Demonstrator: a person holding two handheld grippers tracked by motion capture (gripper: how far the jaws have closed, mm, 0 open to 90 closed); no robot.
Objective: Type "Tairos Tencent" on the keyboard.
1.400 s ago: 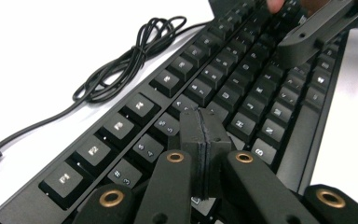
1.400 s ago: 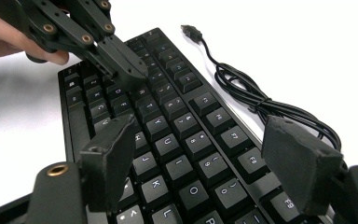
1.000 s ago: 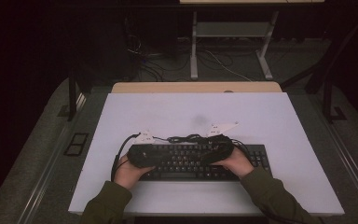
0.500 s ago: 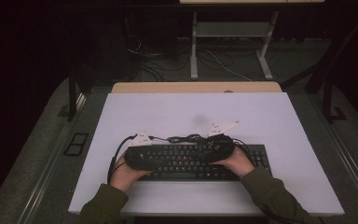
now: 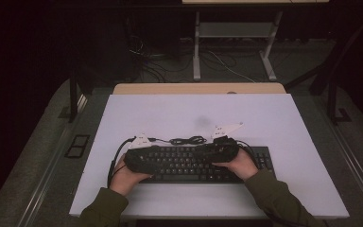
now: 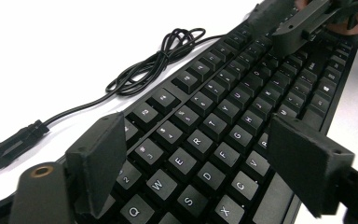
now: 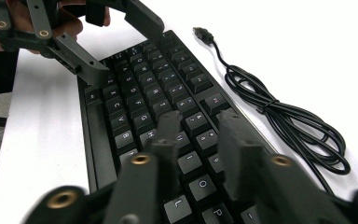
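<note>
Keyboard (image 5: pixel 196 163), black, lies flat on the white tabletop (image 5: pixel 283 123), toward 6 o'clock, close to the person. Left gripper (image 6: pixel 205 163) hangs over the keys at the keyboard's 9 o'clock end with its jaws wide apart and nothing between them. Right gripper (image 7: pixel 198 140) hangs over the 3 o'clock half with its jaws narrow, a small gap between them, holding nothing. Bunched black cable (image 5: pixel 187 140) lies just beside the keyboard at 12 o'clock, its plug (image 7: pixel 203 33) resting on the tabletop.
</note>
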